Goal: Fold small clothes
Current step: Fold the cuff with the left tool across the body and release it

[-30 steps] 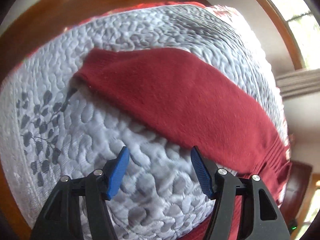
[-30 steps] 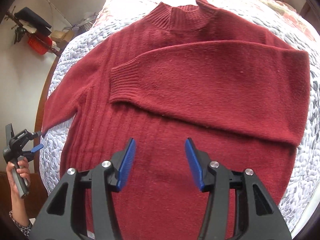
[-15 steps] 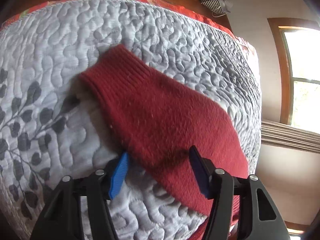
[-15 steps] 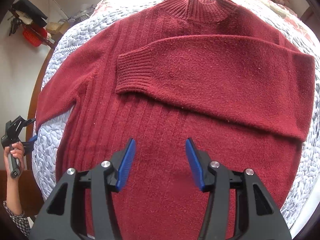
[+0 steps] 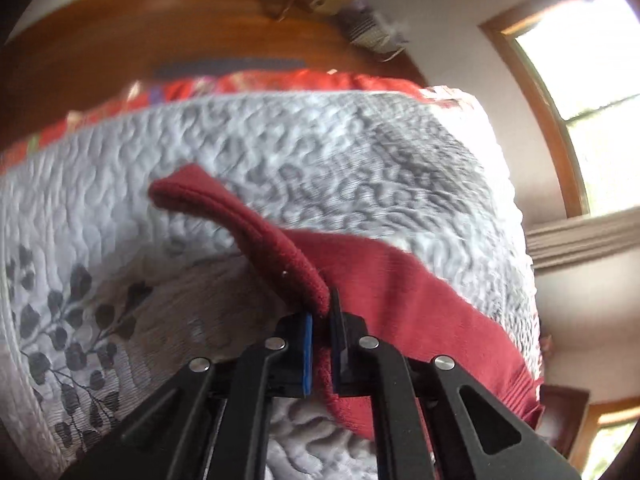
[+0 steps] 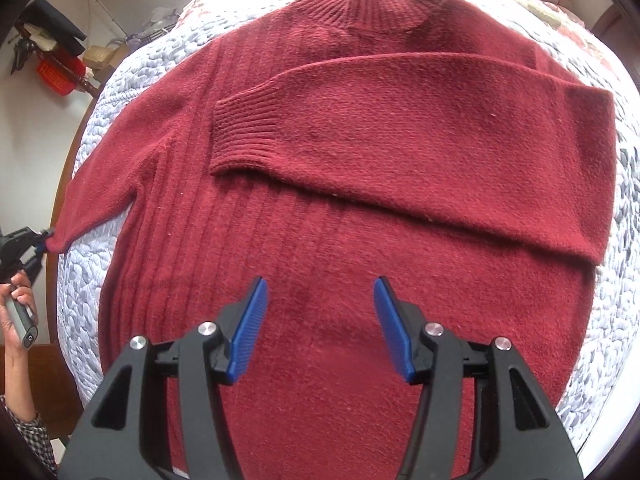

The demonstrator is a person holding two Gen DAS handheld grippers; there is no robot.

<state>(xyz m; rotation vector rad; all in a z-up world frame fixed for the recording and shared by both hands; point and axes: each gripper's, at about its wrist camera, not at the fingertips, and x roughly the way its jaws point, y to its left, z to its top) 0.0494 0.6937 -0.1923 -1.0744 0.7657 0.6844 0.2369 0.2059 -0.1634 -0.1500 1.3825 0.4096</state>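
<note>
A dark red knit sweater [image 6: 360, 208] lies flat, front up, on a grey-white quilted bed cover [image 6: 92, 264]. One sleeve [image 6: 420, 140] is folded across the chest, its ribbed cuff pointing left. The other sleeve [image 6: 116, 184] stretches out to the left edge of the bed. My left gripper [image 5: 322, 320] is shut on that sleeve's cuff [image 5: 256, 236], which lifts off the quilt; the same gripper [image 6: 38, 242] shows at the far left of the right wrist view, held by a hand [image 6: 18, 304]. My right gripper [image 6: 320, 320] hovers open over the sweater's lower body, holding nothing.
The quilt [image 5: 360, 160] has a dark leaf print [image 5: 72, 320] near its edge and a red patterned border [image 5: 260, 82]. Wooden floor [image 5: 120, 32] lies beyond the bed, a window [image 5: 592, 92] at right. Clutter with a red basket [image 6: 56, 76] stands left of the bed.
My left gripper has closed on the outstretched sleeve's cuff and raised it off the quilt. My right gripper stayed open and moved slightly nearer the sweater.
</note>
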